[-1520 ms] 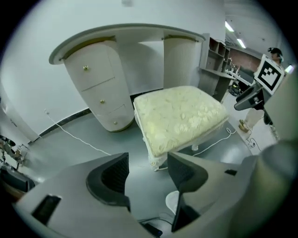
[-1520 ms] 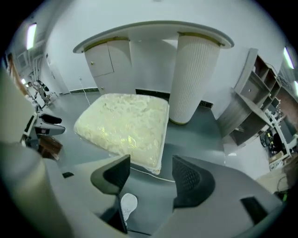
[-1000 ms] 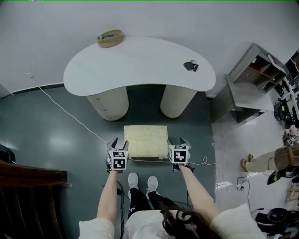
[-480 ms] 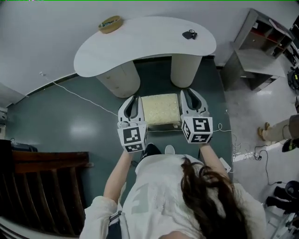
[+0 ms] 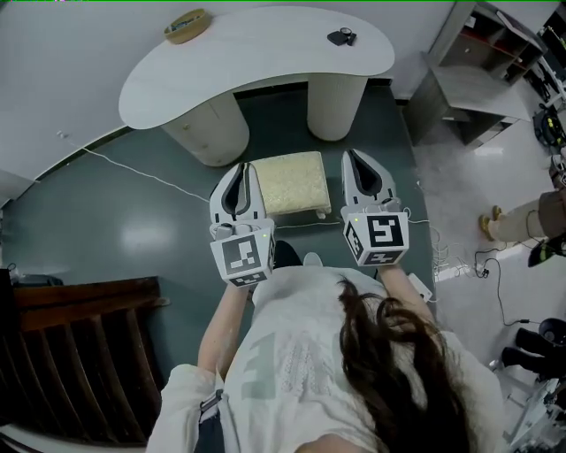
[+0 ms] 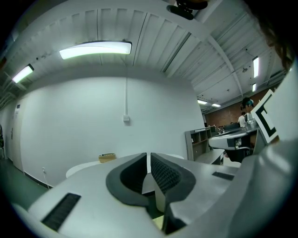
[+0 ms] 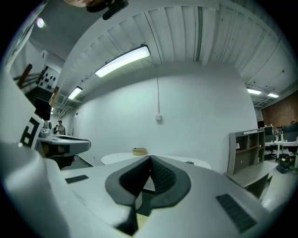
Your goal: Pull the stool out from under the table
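Observation:
The stool, a low square seat with a cream cushion, stands on the dark floor just in front of the white table's two round legs. My left gripper hangs in the air above the stool's left side, and my right gripper above its right side. Both point forward toward the table. In the left gripper view the left gripper has its jaw tips together with nothing between them. The right gripper is shut and empty as well. Neither touches the stool.
On the table stand a woven basket and a small dark object. A white cable runs across the floor at left. A dark wooden slatted piece stands near left, a grey shelf unit far right, beside another person's leg.
Both grippers have come up from the stool's near corners and now hang higher, and their jaws have closed from open. The head view has risen over the person's back.

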The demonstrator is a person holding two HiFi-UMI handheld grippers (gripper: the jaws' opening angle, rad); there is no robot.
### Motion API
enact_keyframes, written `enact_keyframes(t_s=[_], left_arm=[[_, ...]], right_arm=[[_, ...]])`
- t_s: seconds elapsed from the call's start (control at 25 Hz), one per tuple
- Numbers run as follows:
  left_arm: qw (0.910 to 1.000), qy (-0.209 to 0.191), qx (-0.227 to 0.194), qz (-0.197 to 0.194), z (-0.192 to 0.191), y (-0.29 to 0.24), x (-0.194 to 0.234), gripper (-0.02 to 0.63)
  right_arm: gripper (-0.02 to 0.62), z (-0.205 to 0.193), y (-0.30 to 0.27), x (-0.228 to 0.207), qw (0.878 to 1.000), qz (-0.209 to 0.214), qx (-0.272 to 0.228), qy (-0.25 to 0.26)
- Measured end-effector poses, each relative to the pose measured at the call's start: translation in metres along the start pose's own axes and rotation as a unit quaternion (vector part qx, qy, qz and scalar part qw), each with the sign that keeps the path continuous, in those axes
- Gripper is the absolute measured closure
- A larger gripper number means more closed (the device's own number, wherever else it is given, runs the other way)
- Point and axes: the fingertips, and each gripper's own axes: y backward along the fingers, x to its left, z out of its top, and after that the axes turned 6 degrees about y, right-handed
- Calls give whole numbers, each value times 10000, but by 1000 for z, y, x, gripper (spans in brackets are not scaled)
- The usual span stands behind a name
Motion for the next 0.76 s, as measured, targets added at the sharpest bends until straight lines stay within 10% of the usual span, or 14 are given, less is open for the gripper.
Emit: enact_keyframes(t_s=[0.76], left_arm=[[9995,208,-221,103,15,13,7,561]], right_arm=[[565,14,13,14,9992,315,-62,238]])
